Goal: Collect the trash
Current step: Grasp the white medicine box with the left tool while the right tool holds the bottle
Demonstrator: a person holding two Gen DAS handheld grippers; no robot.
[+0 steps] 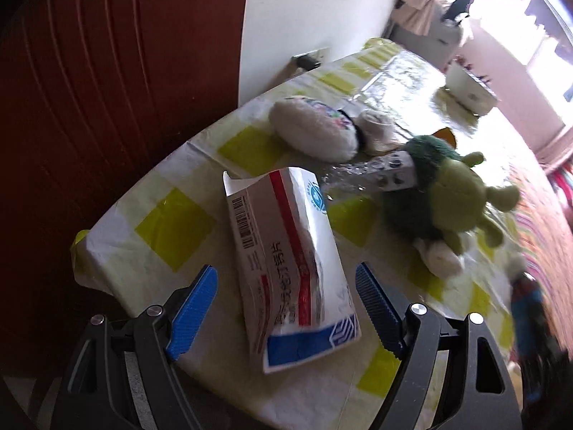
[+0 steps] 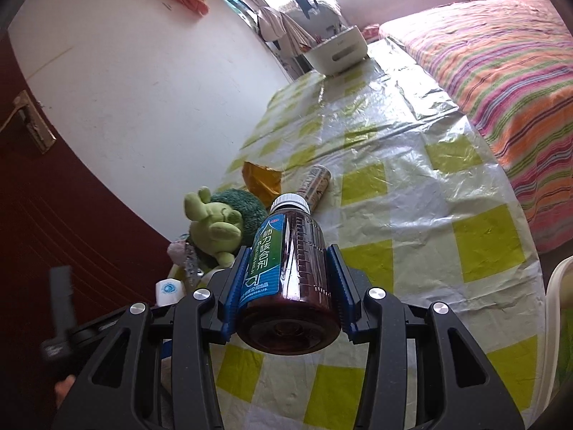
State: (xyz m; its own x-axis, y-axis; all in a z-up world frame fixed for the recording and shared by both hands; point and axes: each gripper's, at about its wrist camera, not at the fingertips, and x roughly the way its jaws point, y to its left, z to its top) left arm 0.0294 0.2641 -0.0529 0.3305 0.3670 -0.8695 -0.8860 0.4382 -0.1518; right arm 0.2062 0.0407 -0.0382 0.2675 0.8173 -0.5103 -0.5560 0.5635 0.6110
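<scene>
Green plush toy (image 2: 218, 222) (on checked tablecloth (image 2: 412, 193)); striped bedspread (image 2: 501, 71).

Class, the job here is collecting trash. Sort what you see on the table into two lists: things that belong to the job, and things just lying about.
Belongs to the job:
brown bottle, held in the right gripper
crushed box, between the left gripper's open jaws
yellow wrapper
small can
white bin

Just lying about:
green plush
white plush

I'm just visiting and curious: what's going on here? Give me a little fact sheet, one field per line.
Surface: table under a yellow-checked plastic cloth
Right gripper: clamped on a brown medicine bottle, white cap pointing away
Left gripper: open, jaws either side of a crumpled medicine box, not pressing it
Toys nearby: green plush, white plush
Far end: white bin
</scene>
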